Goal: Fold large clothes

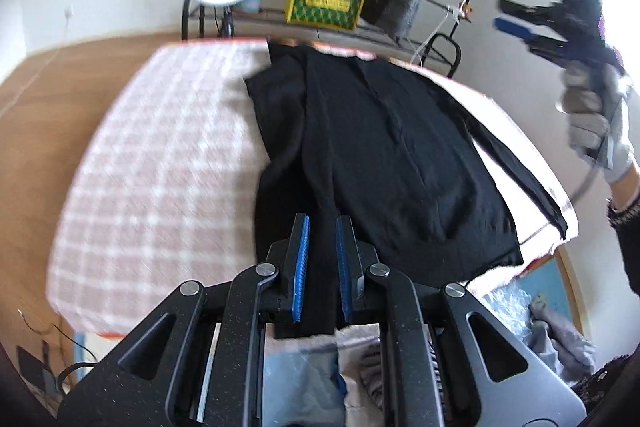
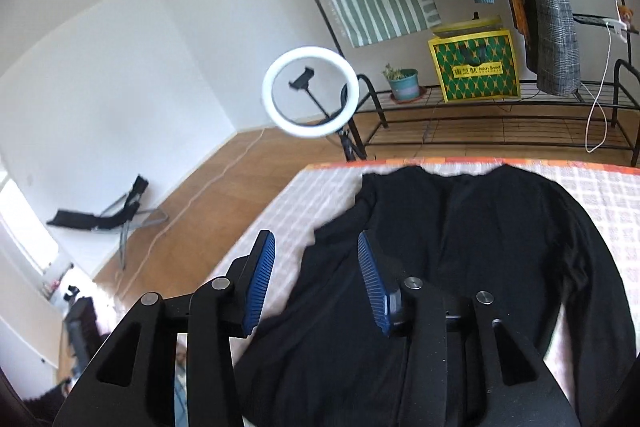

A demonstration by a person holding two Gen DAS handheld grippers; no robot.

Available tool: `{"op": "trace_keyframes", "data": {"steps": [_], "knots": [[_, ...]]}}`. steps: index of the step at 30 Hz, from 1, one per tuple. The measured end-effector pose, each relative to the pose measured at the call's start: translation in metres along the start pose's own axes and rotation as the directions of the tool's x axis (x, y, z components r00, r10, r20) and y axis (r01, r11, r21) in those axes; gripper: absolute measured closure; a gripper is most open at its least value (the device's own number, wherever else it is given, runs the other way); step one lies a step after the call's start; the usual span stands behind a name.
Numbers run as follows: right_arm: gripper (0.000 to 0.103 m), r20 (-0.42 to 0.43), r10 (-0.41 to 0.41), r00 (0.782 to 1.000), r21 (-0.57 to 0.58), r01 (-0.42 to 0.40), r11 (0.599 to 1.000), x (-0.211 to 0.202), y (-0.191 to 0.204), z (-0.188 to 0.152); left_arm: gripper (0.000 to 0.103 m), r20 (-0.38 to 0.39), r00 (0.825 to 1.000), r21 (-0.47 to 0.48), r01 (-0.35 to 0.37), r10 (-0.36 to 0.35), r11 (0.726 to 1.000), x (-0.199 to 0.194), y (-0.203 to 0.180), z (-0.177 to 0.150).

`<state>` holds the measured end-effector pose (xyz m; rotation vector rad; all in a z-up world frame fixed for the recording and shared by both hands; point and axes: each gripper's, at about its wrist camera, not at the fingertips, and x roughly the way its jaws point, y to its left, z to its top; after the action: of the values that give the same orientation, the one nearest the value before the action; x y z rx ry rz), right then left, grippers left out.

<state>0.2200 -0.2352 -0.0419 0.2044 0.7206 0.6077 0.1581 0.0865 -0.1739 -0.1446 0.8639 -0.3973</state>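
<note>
A large black long-sleeved garment (image 1: 384, 155) lies spread on a table covered with a pink checked cloth (image 1: 152, 163). Its left sleeve is folded over the body; its right sleeve (image 1: 520, 163) stretches along the table's right edge. My left gripper (image 1: 322, 223) is over the garment's near hem, jaws a narrow gap apart, with a strip of black fabric between the pads. My right gripper (image 2: 316, 247) is open and empty, held above the garment (image 2: 460, 267). It also shows in the left wrist view (image 1: 516, 15), raised at the right in a gloved hand.
A ring light (image 2: 310, 91) on a stand is beyond the table's far edge. A clothes rack (image 2: 500, 99) with hanging clothes, a yellow-green bag (image 2: 474, 67) and a potted plant (image 2: 404, 83) stands at the wall. Bags and clothes (image 1: 540, 323) lie below the near table edge.
</note>
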Motion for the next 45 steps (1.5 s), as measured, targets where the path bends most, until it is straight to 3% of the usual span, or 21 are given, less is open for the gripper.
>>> {"op": "trace_keyframes", "data": {"steps": [1, 3, 9, 12, 21, 23, 25, 26, 28, 29, 31, 34, 36, 40, 45], "knots": [[0.06, -0.014, -0.007, 1.0, -0.013, 0.007, 1.0, -0.004, 0.002, -0.009, 0.081, -0.017, 1.0, -0.011, 0.006, -0.007, 1.0, 0.009, -0.001, -0.005], [0.058, -0.045, -0.012, 0.999, -0.034, 0.01, 0.999, -0.007, 0.006, -0.029, 0.076, -0.044, 0.999, -0.044, 0.018, -0.02, 0.999, 0.025, 0.0, -0.014], [0.057, -0.161, -0.026, 0.987, -0.045, 0.019, 0.999, 0.023, 0.008, -0.079, 0.076, -0.079, 0.996, -0.075, 0.025, -0.031, 0.997, 0.071, -0.006, -0.024], [0.057, -0.207, -0.03, 0.978, -0.037, 0.023, 0.999, 0.052, 0.006, -0.088, 0.099, -0.069, 0.997, -0.056, 0.025, -0.028, 0.998, 0.083, -0.012, -0.022], [0.057, -0.315, 0.007, 0.949, 0.008, -0.005, 1.0, 0.138, 0.005, -0.093, 0.101, -0.088, 0.987, -0.029, 0.133, -0.135, 0.991, 0.096, -0.039, -0.025], [0.057, -0.335, -0.01, 0.942, -0.002, 0.01, 1.0, 0.156, 0.01, -0.094, 0.101, -0.087, 0.99, -0.01, 0.107, -0.108, 0.994, 0.094, -0.045, -0.026], [0.057, -0.346, -0.021, 0.938, -0.006, 0.021, 1.0, 0.171, 0.011, -0.094, 0.1, -0.038, 0.996, -0.015, 0.077, -0.078, 0.997, 0.082, -0.045, -0.024], [0.057, -0.353, -0.015, 0.936, 0.004, 0.018, 1.0, 0.178, 0.01, -0.094, 0.096, -0.018, 0.998, -0.031, 0.053, -0.054, 0.998, 0.076, -0.042, -0.022], [0.057, -0.363, -0.005, 0.932, 0.024, 0.015, 1.0, 0.191, 0.008, -0.094, 0.06, 0.027, 0.999, -0.061, 0.031, -0.03, 0.998, 0.067, -0.033, -0.018], [0.057, -0.367, -0.009, 0.93, 0.026, 0.02, 0.999, 0.196, 0.006, -0.093, 0.053, 0.05, 0.999, -0.069, 0.012, -0.008, 0.998, 0.065, -0.027, -0.016], [0.057, -0.376, -0.017, 0.926, 0.031, 0.031, 0.999, 0.205, 0.003, -0.093, 0.05, 0.035, 0.999, -0.079, -0.01, 0.013, 0.997, 0.072, -0.017, -0.013], [0.057, -0.388, -0.011, 0.922, 0.058, 0.037, 0.998, 0.214, -0.003, -0.092, 0.05, -0.02, 0.999, -0.136, 0.033, -0.037, 0.99, 0.093, -0.006, -0.013], [0.057, -0.394, -0.005, 0.919, 0.069, 0.035, 0.997, 0.216, -0.008, -0.093, 0.058, -0.029, 0.994, -0.156, 0.1, -0.106, 0.983, 0.103, -0.008, -0.013], [0.057, -0.396, 0.002, 0.918, 0.096, 0.039, 0.995, 0.218, -0.018, -0.09, 0.063, -0.034, 0.972, -0.086, 0.229, -0.233, 0.97, 0.107, -0.034, -0.014], [0.057, -0.391, -0.006, 0.92, 0.107, 0.052, 0.993, 0.219, -0.025, -0.084, 0.063, -0.074, 0.96, -0.048, 0.266, -0.269, 0.963, 0.114, -0.056, -0.021]]}}
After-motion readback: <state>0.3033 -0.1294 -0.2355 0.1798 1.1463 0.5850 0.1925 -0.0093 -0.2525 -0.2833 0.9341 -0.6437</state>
